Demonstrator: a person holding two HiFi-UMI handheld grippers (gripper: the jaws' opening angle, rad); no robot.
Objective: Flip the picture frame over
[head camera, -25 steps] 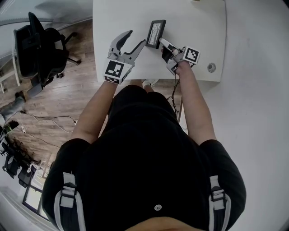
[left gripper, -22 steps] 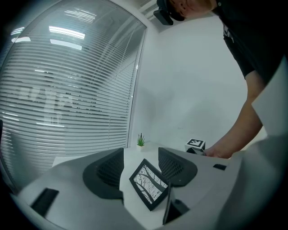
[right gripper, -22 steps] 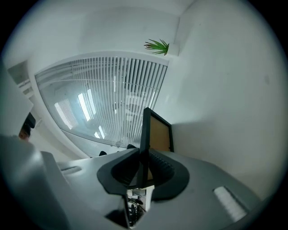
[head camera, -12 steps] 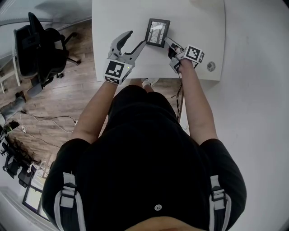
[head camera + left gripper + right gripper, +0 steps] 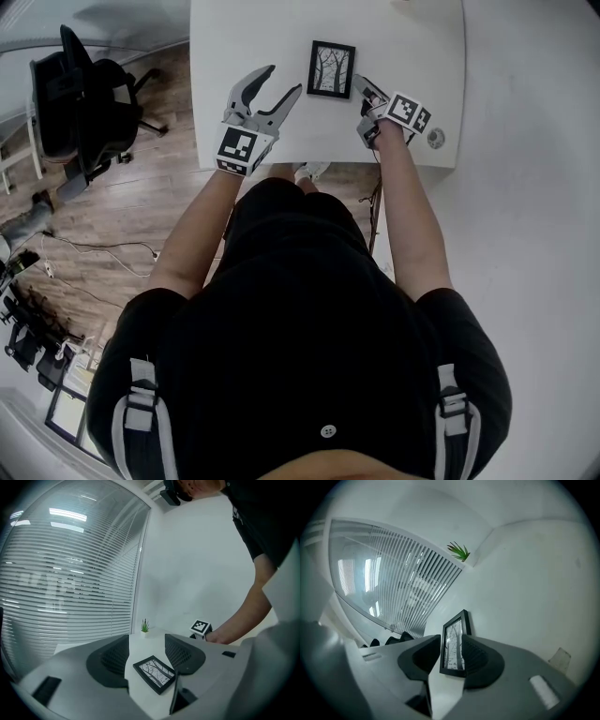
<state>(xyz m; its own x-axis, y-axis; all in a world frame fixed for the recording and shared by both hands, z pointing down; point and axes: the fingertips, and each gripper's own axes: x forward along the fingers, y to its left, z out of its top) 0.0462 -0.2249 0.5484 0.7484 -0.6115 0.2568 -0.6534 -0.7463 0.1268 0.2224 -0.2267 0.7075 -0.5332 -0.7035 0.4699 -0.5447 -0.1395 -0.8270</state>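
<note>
A black picture frame [image 5: 332,69] with a tree print lies flat and face up on the white table [image 5: 244,37]. My right gripper [image 5: 362,86] is at the frame's near right corner. Its jaws are opening, and in the right gripper view the frame [image 5: 453,644] stands between them with a gap to the left pad. To the left of the frame, my left gripper [image 5: 281,81] hangs open and holds nothing. Past those jaws [image 5: 146,651], the left gripper view shows the frame [image 5: 154,673] lying ahead on the table.
A small potted plant [image 5: 145,626] stands at the table's far edge by the blinds. A round grommet [image 5: 435,139] sits near the table's right front corner. A black office chair [image 5: 80,103] stands on the wooden floor to the left.
The frame, held tilted on edge by the right gripper, has come down flat with the picture up. The right gripper moved right and its jaws parted. The left gripper stayed still.
</note>
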